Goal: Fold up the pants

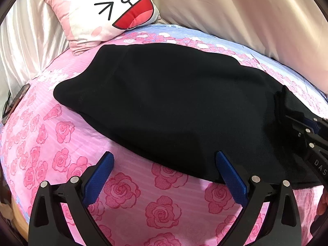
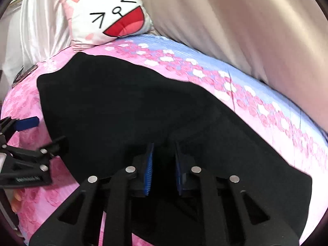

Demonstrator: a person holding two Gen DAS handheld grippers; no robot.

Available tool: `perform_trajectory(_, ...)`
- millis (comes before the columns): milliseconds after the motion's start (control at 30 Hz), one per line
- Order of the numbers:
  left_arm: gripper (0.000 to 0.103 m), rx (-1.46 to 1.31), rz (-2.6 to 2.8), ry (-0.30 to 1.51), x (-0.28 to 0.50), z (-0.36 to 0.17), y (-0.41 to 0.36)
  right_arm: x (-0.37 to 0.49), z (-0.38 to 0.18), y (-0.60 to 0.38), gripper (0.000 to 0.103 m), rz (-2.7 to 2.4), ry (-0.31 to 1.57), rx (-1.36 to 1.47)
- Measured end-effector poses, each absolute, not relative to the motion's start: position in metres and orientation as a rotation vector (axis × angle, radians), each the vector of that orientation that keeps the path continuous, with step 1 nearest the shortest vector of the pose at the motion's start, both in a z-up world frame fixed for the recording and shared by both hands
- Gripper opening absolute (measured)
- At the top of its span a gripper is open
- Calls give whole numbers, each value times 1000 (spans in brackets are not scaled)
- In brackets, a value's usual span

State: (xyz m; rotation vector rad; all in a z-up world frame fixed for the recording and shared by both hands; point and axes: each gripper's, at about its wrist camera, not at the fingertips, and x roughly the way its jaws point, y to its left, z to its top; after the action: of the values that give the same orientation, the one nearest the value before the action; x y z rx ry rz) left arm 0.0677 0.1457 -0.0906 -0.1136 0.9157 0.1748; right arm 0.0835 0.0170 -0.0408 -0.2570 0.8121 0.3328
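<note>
We see the black pants [image 1: 164,102] lying on a bed sheet [image 1: 61,135] printed with pink roses, which turns to pale blue stripes with white flowers at the far side. The cloth of the pants is matte, dark and soft, with almost no sheen, and it lies in a long, folded, rounded shape. Its long axis runs from the far left, near the pillow [image 1: 106,14], toward the near right of the bed.

The pillow is square and plump, white and pink, with a cartoon face drawn in black lines and a wide red mouth. Behind the bed hangs a smooth, shiny curtain [image 1: 246,16] with vertical folds.

Our left gripper [image 1: 164,176] hovers over the sheet at the near edge of the pants; its jaws are spread wide, and the ribbed blue pads [image 1: 100,176] hold nothing. In the right wrist view, the right gripper [image 2: 164,168] is over the pants with its jaws drawn close, but we cannot tell if cloth is caught between them.

On the black frame of the right gripper, in the left wrist view, we read the white letters "DAS". The other label is too blurred to read.
</note>
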Motion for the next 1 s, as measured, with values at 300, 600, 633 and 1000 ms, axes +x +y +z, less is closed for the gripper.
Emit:
perform_trajectory(300,98,-92,241,877,57,-73,172,68,-30,39,26,443,770,-228)
perform_trajectory(600,98,-178,518,841,21,-51,288,98,3,156,75,641,670,-371)
perform_trajectory(633,98,-172,553,843,16,-51,298,105,-5,175,68,661,693,-390)
perform_trajectory(1000,98,-143,649,895,-9,-68,333,131,-76,295,66,743,803,-545)
